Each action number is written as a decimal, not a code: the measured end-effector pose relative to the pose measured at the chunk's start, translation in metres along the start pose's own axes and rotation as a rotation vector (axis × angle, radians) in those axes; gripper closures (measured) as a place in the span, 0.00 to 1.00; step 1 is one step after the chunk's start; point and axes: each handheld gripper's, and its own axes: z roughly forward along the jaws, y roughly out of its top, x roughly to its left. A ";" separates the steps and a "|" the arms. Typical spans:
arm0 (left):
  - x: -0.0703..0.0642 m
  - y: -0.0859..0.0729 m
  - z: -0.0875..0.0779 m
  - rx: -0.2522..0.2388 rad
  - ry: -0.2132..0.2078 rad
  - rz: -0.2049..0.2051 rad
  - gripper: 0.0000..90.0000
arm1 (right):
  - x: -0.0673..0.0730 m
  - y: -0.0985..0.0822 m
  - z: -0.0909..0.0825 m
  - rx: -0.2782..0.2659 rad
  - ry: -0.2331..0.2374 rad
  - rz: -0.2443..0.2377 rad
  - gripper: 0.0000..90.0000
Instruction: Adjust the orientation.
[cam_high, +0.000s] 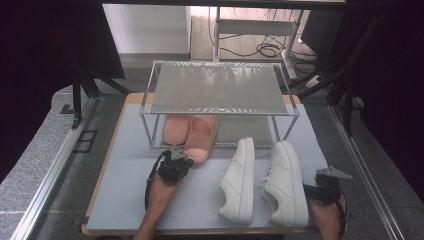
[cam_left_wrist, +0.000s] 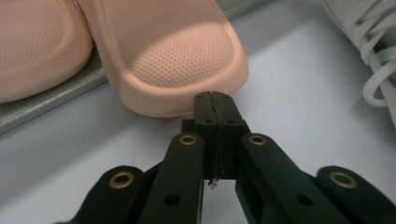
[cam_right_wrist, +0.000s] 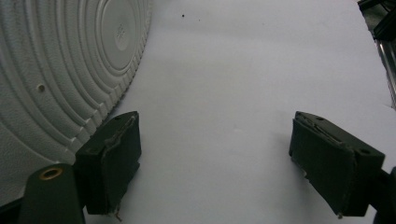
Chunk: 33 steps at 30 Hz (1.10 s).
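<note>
No legible text, label, brand, number or sign appears in any view. The pink slippers (cam_left_wrist: 173, 51), the white sneakers (cam_high: 239, 181) and the rack (cam_high: 218, 88) carry no readable marking. The round moulded emblem on the sneaker sole (cam_right_wrist: 119, 30) in the right gripper view is too faint to read.

Pink slipper (cam_high: 201, 138), toe under rack (cam_high: 218, 90)
</note>
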 end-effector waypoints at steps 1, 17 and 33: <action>0.001 0.001 0.001 0.002 0.001 0.000 0.99 | 0.000 0.000 0.000 0.000 0.000 0.000 0.19; 0.014 0.017 0.020 0.009 0.010 -0.009 0.99 | 0.000 0.000 0.000 0.000 0.000 0.000 0.19; 0.024 0.031 0.037 0.016 0.034 -0.020 1.00 | 0.000 0.000 0.000 0.000 0.000 0.000 0.19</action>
